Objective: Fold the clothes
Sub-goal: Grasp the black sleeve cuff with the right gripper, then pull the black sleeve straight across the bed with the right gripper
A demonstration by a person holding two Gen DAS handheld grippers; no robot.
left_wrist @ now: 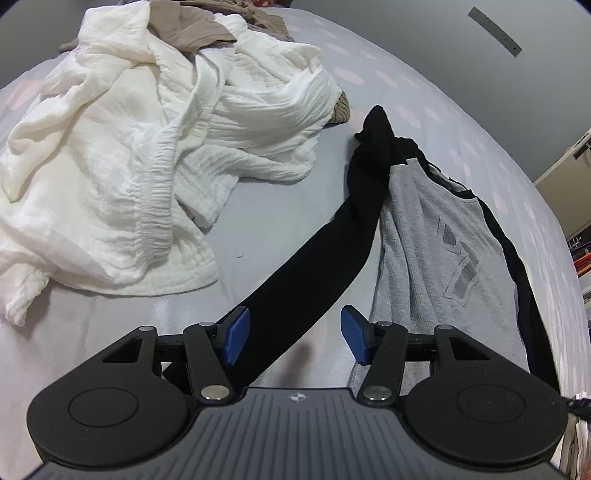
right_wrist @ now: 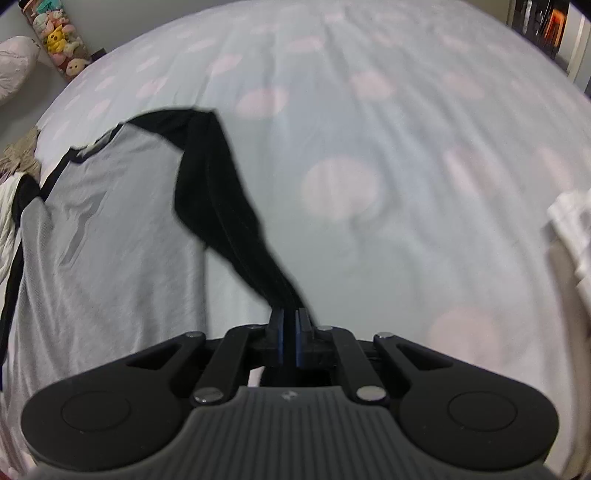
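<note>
Two grippers are counted: one left gripper (left_wrist: pixel 295 334) and one right gripper (right_wrist: pixel 290 338), each fitted with two blue-padded fingers (left_wrist: pixel 236 334). One grey shirt (left_wrist: pixel 428 251) is shown, on which two black sleeves are counted, one left-hand sleeve (left_wrist: pixel 306 273) and one right-hand sleeve (right_wrist: pixel 229 206). One crumpled white garment (left_wrist: pixel 147 162) is seen, and at least one brown garment (left_wrist: pixel 188 26) is partly hidden behind it; an exact count of brown pieces cannot be made. One dotted bedsheet (right_wrist: pixel 369 129) is shown. A further white item (right_wrist: pixel 576 229) is seen at one edge. One hanging row of plush toys (right_wrist: pixel 59 40) is noted, its toys too small for counting.
</note>
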